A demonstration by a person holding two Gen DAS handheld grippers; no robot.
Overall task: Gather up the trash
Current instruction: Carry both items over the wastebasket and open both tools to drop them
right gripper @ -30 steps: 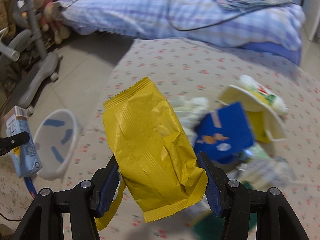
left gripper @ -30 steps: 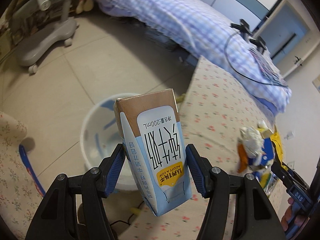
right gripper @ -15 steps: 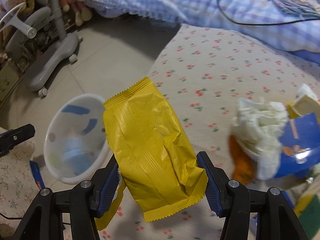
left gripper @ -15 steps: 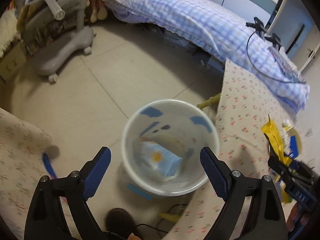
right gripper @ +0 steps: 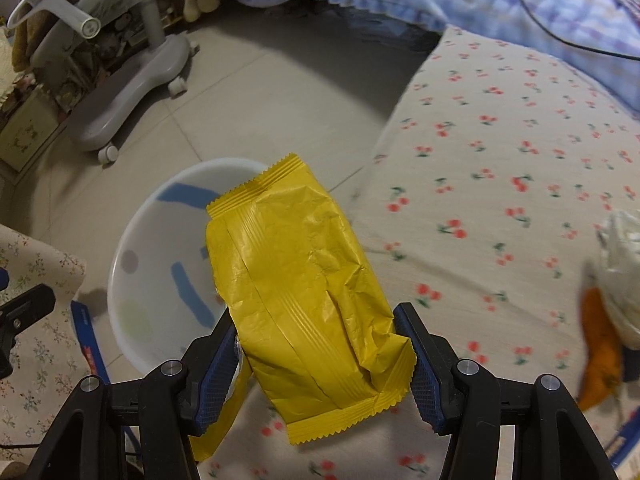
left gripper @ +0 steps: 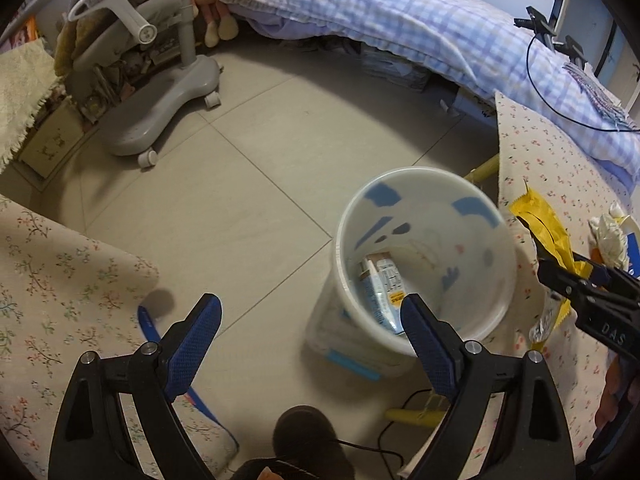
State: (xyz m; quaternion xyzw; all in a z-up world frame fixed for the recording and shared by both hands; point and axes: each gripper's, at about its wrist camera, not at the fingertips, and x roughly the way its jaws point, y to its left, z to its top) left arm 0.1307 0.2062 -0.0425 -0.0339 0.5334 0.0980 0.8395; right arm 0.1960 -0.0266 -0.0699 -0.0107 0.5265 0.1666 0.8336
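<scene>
Left wrist view: my left gripper (left gripper: 310, 336) hangs spread wide and empty above the floor, just beside the white bin (left gripper: 424, 264), where a milk carton (left gripper: 382, 284) lies at the bottom. My right gripper (right gripper: 316, 356) pinches a yellow wrapper (right gripper: 304, 288), held over the bin's (right gripper: 160, 272) rim beside the cherry-print tabletop (right gripper: 500, 160).

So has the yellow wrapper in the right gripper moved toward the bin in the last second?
Yes. The yellow wrapper, clamped in the right gripper, now overlaps the white bin; earlier it hung over the floral tablecloth.
</scene>
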